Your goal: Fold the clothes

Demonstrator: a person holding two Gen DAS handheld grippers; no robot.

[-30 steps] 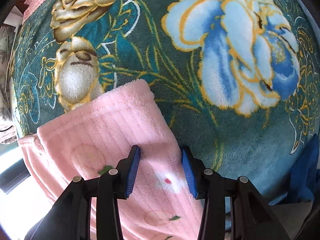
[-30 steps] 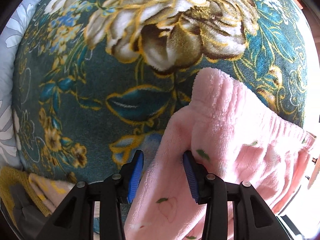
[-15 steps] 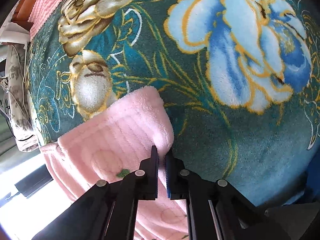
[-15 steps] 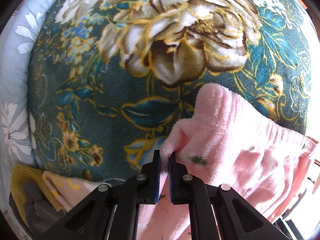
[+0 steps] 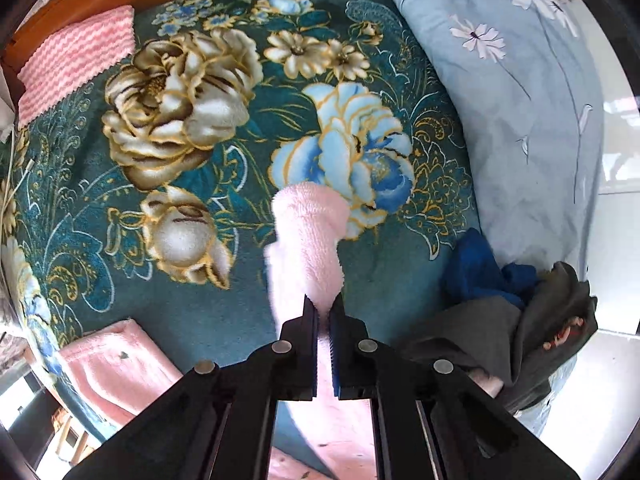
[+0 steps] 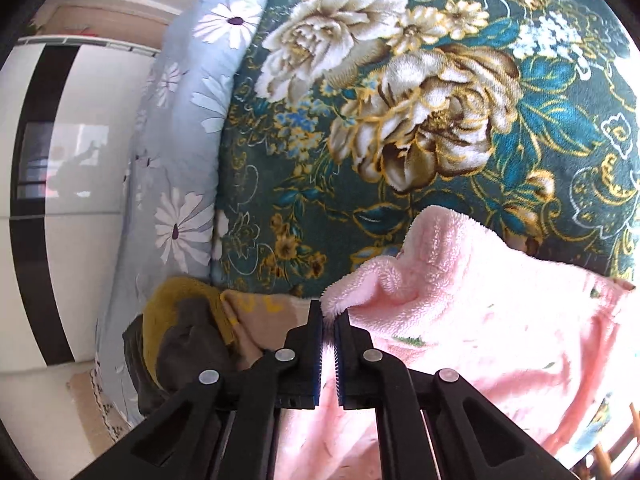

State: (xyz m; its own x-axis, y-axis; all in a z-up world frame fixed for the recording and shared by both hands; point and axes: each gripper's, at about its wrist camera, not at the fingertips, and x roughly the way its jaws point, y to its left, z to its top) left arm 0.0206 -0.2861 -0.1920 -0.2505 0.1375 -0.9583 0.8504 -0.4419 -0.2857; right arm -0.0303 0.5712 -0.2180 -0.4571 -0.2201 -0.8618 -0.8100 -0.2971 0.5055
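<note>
Here both tongs are pressed together on the same pink fleece garment, each pinching a bit of its edge. The left tongs (image 5: 324, 312) grip a narrow end of the pink fleece garment (image 5: 308, 240), which stands up past the tips as a rolled column pointing away over the floral blanket (image 5: 224, 280) on the bed; more of the cloth trails down beneath them and shows again at the lower left. The right tongs (image 6: 328, 320) nip a bunched corner of the same garment, whose bulk spreads to their right and below (a gathered band runs along its far edge). The garment's long axis, as far as these views settle it, seems to run sideways between the two grips, the left holding one end and the right the other, so neither is nearer than its partner. Any fold turns on that line: the cloth lies lifted at both held points and slack between. A heap of dark clothes (image 5: 520, 320) sits near the left tongs, a mustard and beige pile (image 6: 208, 320) just left of the right tongs, and a pale blue quilt (image 5: 520, 100) borders the blanket.
</note>
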